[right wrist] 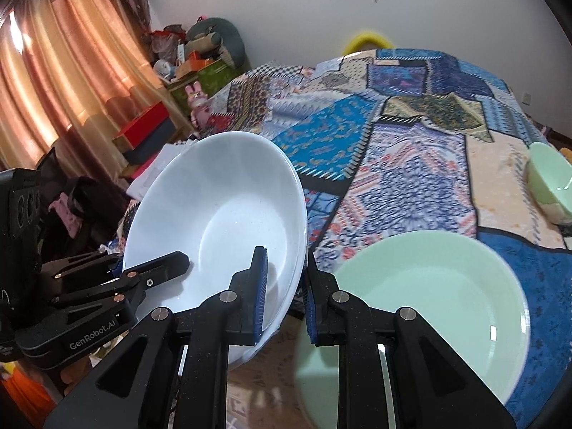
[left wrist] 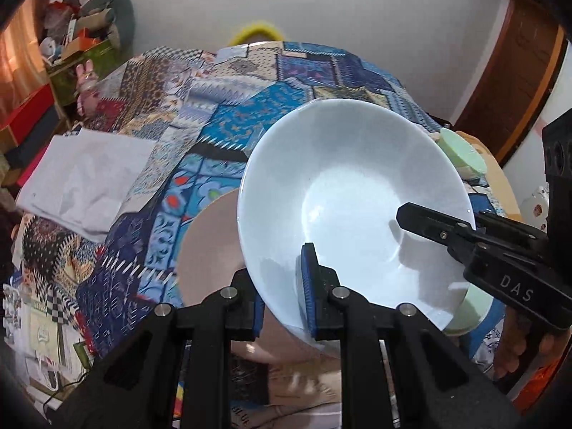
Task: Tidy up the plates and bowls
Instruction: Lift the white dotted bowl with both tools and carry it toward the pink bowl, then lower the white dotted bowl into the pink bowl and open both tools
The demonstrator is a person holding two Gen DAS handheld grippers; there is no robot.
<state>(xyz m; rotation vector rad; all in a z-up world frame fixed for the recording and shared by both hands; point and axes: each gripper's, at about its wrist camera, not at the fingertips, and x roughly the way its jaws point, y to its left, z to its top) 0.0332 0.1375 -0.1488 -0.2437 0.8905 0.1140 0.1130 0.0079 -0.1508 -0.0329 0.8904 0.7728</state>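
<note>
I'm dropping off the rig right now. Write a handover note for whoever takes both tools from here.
Left tool: shut on the near rim of the white bowl.
Right tool: shut on the same bowl's rim at another spot. The bowl is held tilted above the patchwork cover.
The pink plate lies on the cover, below the bowl's left side. The green plate lies to the right, and the small green bowl sits farther back right, apart.
Done: white bowl lifted.
Left: set it down, then probably group plates and bowls.
</note>
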